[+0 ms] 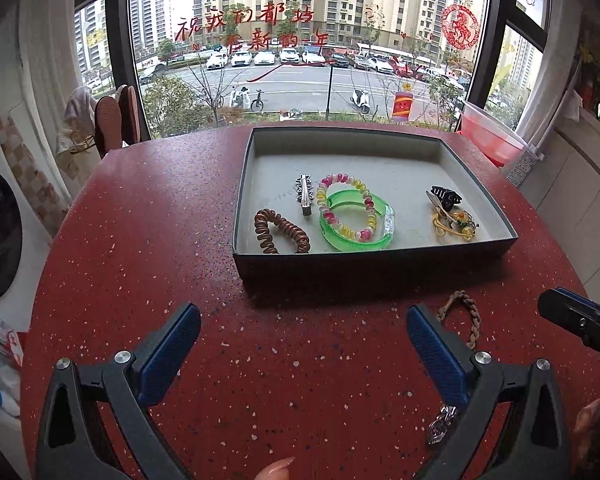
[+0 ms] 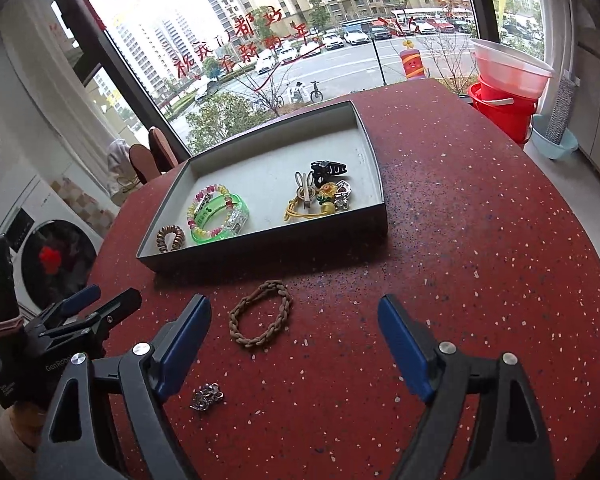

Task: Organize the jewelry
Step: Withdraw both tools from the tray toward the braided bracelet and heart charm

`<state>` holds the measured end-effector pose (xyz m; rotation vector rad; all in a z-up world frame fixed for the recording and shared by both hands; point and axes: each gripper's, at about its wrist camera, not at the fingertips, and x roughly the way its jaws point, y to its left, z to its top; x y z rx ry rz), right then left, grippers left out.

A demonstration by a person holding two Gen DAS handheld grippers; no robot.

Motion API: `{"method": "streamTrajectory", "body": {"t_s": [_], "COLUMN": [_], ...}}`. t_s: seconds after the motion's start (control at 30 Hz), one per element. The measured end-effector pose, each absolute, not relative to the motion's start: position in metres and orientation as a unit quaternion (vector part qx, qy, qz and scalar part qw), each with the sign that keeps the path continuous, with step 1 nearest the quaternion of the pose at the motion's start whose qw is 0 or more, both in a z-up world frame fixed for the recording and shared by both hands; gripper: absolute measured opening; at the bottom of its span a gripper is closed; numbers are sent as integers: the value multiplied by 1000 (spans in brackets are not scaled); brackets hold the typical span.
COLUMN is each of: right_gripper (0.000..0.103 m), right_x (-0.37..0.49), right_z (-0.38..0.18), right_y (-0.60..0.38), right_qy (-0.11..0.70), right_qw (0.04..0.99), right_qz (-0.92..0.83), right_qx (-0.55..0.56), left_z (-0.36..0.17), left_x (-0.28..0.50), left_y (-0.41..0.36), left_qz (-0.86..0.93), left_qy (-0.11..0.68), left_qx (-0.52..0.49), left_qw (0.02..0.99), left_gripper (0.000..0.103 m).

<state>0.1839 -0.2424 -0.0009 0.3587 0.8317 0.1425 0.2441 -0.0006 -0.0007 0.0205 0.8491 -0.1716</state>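
**A:** On the red speckled table (image 1: 148, 216), what does your left wrist camera give you?

**B:** My left gripper (image 1: 304, 330) hangs over bare tabletop with its blue pads spread wide and nothing between them. Beyond it sits the grey tray (image 1: 374, 258). Inside, from left to right: a brown spiral hair tie (image 1: 281, 232), a silver hair clip (image 1: 305, 194), a green bangle (image 1: 358, 220) with a pink and yellow spiral tie (image 1: 346, 206) lying across it, then a black claw clip (image 1: 444, 197) above a yellow corded charm (image 1: 456, 224). A braided bracelet (image 1: 466, 318) lies on the table near the tray's front wall, partly hidden behind my right-hand finger. A small silver charm (image 1: 442, 426) shows just below that finger.

**A:** And from the right wrist?

**B:** My right gripper (image 2: 294, 340) is also spread, pinching nothing. The braided bracelet (image 2: 260, 312) lies flat on the table, closer to the left pad and touching neither. The silver charm (image 2: 207, 396) rests on the table just beside the left finger's base. The tray (image 2: 260, 254) stands beyond the bracelet. The left gripper (image 2: 96, 306) comes in at the left edge, a hand gripping its handle. Behind the table's right edge, red buckets (image 2: 504, 96) are stacked by the window (image 2: 300, 20).
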Motion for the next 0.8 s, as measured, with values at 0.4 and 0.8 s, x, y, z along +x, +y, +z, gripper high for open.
{"method": "streamTrajectory", "body": {"t_s": [0.4, 0.8], "right_gripper": [87, 87], "right_x": [159, 149], "right_z": [-12, -27], "right_y": [-243, -238], "right_qy": [439, 470], "right_qw": [873, 864], "right_qz": [94, 81], "right_qx": [193, 162], "left_z": [-16, -36], "left_x": [196, 167], "left_y": [4, -2], "left_qz": [-88, -97], "left_qy": [427, 460], "left_qx": [12, 10], "left_qw": [900, 883], "left_gripper": [103, 103]}}
